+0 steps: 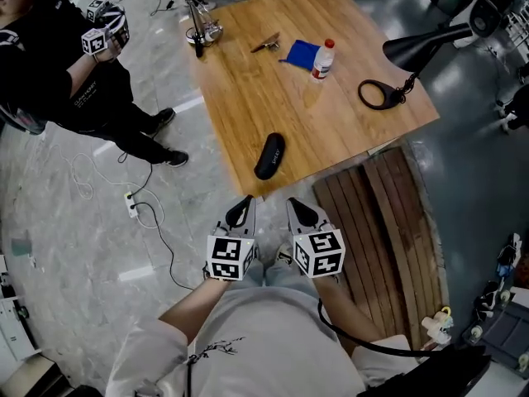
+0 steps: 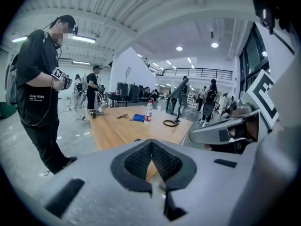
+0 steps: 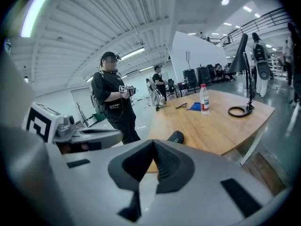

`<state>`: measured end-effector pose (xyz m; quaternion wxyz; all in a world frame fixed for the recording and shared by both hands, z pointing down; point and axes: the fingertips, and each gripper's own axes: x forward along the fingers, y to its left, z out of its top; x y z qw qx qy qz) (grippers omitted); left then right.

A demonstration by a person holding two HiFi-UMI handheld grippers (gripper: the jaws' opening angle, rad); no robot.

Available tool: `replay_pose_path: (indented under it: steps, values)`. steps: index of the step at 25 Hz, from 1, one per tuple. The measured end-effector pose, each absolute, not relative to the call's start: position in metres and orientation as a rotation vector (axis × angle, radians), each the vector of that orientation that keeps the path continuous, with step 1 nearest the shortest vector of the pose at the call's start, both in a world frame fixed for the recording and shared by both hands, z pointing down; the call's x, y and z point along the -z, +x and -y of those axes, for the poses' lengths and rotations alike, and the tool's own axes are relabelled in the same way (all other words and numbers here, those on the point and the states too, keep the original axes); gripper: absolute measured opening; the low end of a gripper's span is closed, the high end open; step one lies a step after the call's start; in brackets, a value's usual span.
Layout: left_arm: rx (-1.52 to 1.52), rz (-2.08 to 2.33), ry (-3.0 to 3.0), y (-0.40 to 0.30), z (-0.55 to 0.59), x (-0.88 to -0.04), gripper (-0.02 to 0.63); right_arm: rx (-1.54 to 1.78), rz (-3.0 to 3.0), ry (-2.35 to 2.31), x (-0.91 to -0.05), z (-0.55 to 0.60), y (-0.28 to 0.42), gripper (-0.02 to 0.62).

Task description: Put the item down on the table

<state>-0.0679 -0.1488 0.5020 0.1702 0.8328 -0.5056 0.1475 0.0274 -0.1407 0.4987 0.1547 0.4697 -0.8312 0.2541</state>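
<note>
A black oblong case (image 1: 269, 155) lies near the front edge of the wooden table (image 1: 240, 89); in the right gripper view it is the dark case (image 3: 175, 137) just beyond the jaws. My left gripper (image 1: 245, 203) and right gripper (image 1: 295, 205) are held side by side, close to my body, short of the table's front edge. Both stand shut with nothing between the pads, as seen in the left gripper view (image 2: 152, 148) and the right gripper view (image 3: 154, 148). Neither touches the case.
Farther back on the table are a water bottle (image 1: 323, 59), a blue cloth (image 1: 302, 53), a small metal tool (image 1: 265, 44) and a black desk lamp (image 1: 423, 45) with a ring base (image 1: 378, 94). A person (image 1: 58, 81) stands at the left. Wooden slats (image 1: 388, 238) lie to the right; cables (image 1: 132, 205) cross the floor.
</note>
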Motion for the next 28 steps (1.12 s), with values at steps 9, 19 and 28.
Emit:
replay_pose_path:
  steps: [9,19,28]
  values:
    - [-0.395,1.467,2.361,-0.070,0.108,-0.478,0.006,-0.652,2.403,1.411,-0.470,0.101,0.028,0.003]
    - [-0.350,1.485,2.439,-0.069,0.119,-0.445,0.006,-0.588,2.452,1.437,-0.445,0.103,0.018,0.003]
    - [-0.363,1.466,2.459,-0.068,0.115,-0.442,0.006,-0.598,2.450,1.437,-0.445,0.097,0.017,0.003]
